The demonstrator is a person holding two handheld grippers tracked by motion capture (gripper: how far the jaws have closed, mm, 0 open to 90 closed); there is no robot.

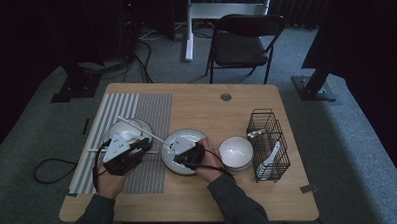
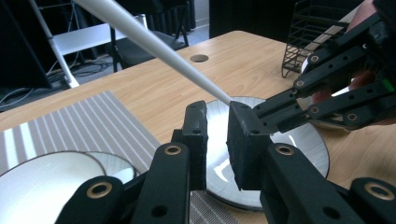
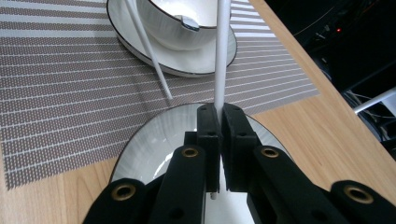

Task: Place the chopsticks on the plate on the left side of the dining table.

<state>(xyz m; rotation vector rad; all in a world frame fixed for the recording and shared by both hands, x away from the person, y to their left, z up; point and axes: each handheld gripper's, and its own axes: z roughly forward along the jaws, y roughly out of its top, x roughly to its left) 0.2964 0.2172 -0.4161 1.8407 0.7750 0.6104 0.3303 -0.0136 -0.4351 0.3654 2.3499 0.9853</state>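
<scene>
A long white chopstick (image 3: 219, 56) slants up from the middle plate (image 3: 154, 135) over a white bowl (image 3: 177, 23) that stands on its own plate (image 3: 140, 51). My right gripper (image 3: 219, 116) is shut on the chopstick's near end. In the high view this chopstick (image 1: 139, 129) runs from the bowl (image 1: 122, 130) to the right gripper (image 1: 172, 152) above the middle plate (image 1: 171, 163). The left gripper (image 2: 217, 135) stands open just short of the chopstick (image 2: 154, 44), with nothing between its jaws. A second white chopstick (image 3: 149, 51) leans off the bowl's plate onto the striped placemat (image 3: 70, 84).
Another white bowl (image 1: 236, 151) sits right of the middle plate. A black wire rack (image 1: 267, 139) with white spoons stands at the table's right side. The table has a round hole (image 1: 226, 97) near its far edge. A folding chair (image 1: 244, 40) stands behind it.
</scene>
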